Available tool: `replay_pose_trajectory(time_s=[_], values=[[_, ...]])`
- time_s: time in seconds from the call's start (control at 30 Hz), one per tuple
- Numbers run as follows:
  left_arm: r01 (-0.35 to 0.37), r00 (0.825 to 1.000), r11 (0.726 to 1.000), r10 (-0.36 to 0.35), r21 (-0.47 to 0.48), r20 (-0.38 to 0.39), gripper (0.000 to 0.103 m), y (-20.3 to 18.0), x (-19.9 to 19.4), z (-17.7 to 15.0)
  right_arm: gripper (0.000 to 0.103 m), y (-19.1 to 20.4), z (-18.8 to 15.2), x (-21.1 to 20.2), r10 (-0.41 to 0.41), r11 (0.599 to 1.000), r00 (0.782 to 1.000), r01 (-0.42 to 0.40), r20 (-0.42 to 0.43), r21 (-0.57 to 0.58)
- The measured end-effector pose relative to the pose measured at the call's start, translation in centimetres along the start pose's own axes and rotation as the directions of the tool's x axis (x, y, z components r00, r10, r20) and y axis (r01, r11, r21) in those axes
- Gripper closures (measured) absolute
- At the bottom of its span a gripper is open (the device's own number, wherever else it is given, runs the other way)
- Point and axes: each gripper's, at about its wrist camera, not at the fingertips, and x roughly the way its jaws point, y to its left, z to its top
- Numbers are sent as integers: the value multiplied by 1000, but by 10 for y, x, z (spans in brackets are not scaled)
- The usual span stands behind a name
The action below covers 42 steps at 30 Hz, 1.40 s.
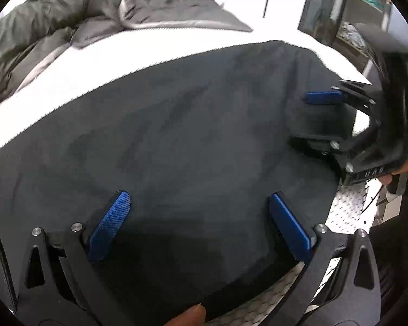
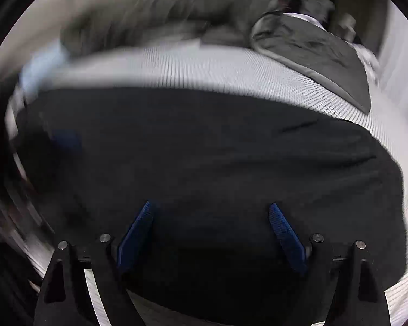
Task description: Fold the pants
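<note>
Hovering: two open grippers, left gripper, right gripper, one pants

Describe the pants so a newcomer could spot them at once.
Find the white textured mattress. On its near half the pants lie spread flat, a broad dark navy cloth. The grey quilt behind is paler, puffy and bunched up.

Both grippers, left and right, gape over dark pants.

Rumpled grey duvet on white textured mattress, dark-framed glass door beyond
</note>
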Motion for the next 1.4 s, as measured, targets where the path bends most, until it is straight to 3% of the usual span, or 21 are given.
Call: replay_pose_trajectory(time_s=[0.03, 0.1, 0.17, 0.2, 0.23, 0.27, 0.37, 0.43, 0.57, 0.63, 0.67, 0.77, 0.87, 0.93, 0.97, 1.0, 1.07, 1.17, 1.23, 1.3, 1.4], values=[[-2, 1000, 1000, 2, -12, -2, 1, 5, 0, -1, 15, -6, -7, 0, -37, 999, 999, 37, 4, -13], [-2, 1000, 999, 2, -38, -6, 1, 17, -1, -1, 15, -41, -18, -5, -102, 991, 995, 103, -10, 88], [-12, 1000, 998, 12, -57, -7, 1, 25, -3, -3, 19, -78, -32, -14, -214, 960, 976, 216, -28, 176], [-15, 1000, 998, 14, -56, -8, 1, 28, -3, -4, 17, -92, -37, -16, -291, 934, 956, 293, -42, 205], [-19, 1000, 998, 19, -54, -7, 1, 28, -5, -6, 17, -104, -41, -15, -383, 896, 921, 389, -71, 216], [-25, 1000, 998, 24, -54, -5, 1, 30, -6, -7, 16, -110, -42, -14, -398, 885, 913, 407, -84, 226], [-36, 999, 997, 37, -65, 14, 1, 30, -16, -7, 16, -112, -29, -20, -384, 878, 922, 380, -44, 291], [-27, 998, 998, 30, -61, 53, 1, 27, -27, -3, 16, -98, -19, -32, -355, 900, 934, 332, 35, 282], [-45, 994, 999, 45, -5, 97, 1, 22, -27, 28, 11, -57, 22, -28, -139, 966, 976, 96, 166, 242], [-63, 995, 998, 61, 27, 82, 1, 18, -12, 42, 11, -36, 46, -1, -16, 979, 988, -15, 153, 203], [-70, 997, 996, 67, 55, 43, 1, 17, 1, 50, 11, -29, 56, 16, 6, 985, 992, -27, 122, 172], [-126, 990, 987, 131, 95, -48, 1, 22, 30, 54, 11, -24, 69, 64, -74, 992, 997, 76, -18, 97], [-111, 990, 994, 111, 10, -82, 0, 48, 29, 48, 11, -55, 62, 67, -258, 961, 965, 261, -50, 94], [-180, 982, 983, 178, -31, -70, 0, 71, 20, 46, 12, -92, 52, 60, -382, 903, 921, 389, -73, 181], [-231, 971, 972, 227, -45, -68, 0, 82, 18, 44, 12, -107, 48, 61, -463, 855, 880, 475, -109, 208], [-270, 961, 960, 265, -72, -75, 0, 94, 17, 42, 12, -117, 45, 63, -493, 832, 861, 508, -123, 224], [-294, 955, 943, 283, -153, -90, 1, 115, 11, 39, 12, -130, 41, 61, -436, 844, 894, 447, -106, 297], [-282, 959, 940, 275, -191, -62, 8, 118, -2, 40, 12, -119, 46, 46, -466, 837, 880, 471, -90, 278], [-225, 973, 956, 229, -188, -1, 8, 107, -14, 47, 12, -98, 46, 18, -470, 842, 882, 459, -31, 284], [-165, 984, 973, 173, -163, 38, 7, 92, -18, 54, 11, -93, 53, 5, -409, 875, 912, 383, 29, 296], [-139, 989, 988, 141, -63, 38, 7, 56, -2, 69, 10, -62, 83, 15, -182, 947, 977, 144, 109, 287]])
